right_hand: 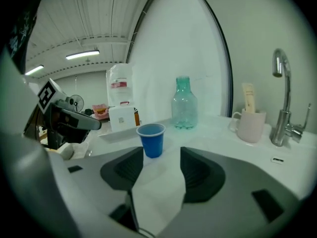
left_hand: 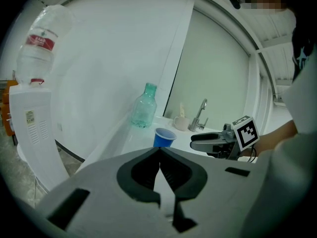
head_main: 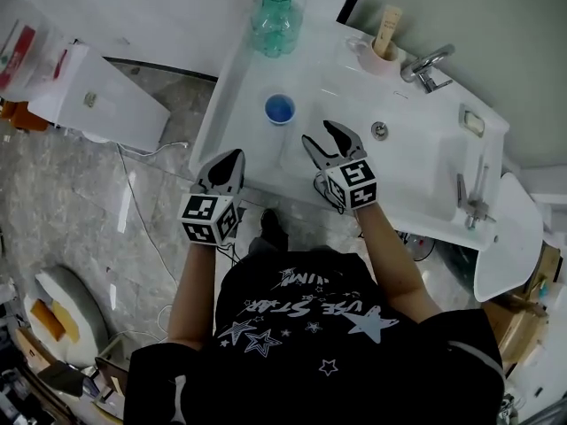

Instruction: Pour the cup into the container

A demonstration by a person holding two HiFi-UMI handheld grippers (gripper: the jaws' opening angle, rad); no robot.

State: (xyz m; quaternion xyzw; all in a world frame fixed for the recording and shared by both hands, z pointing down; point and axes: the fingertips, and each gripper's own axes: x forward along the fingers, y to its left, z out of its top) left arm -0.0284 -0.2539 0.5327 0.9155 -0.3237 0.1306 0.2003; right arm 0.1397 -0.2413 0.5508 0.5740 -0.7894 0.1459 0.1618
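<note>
Bright, even light — fisheye-warped edges.

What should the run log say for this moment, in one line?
left gripper: shut, empty | right gripper: open, short of cup | cup: upright on counter, untouched | bottle: upright behind cup

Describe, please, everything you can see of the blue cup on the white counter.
The blue cup is small, tapers toward its base, has a rolled rim and looks like disposable plastic. It stands upright and open on the white counter, left of the basin, with the teal bottle behind it, apart. From above its inside shows blue; whether it holds liquid cannot be told. Only the counter touches it: the right gripper, jaws open, is short of it.
</note>
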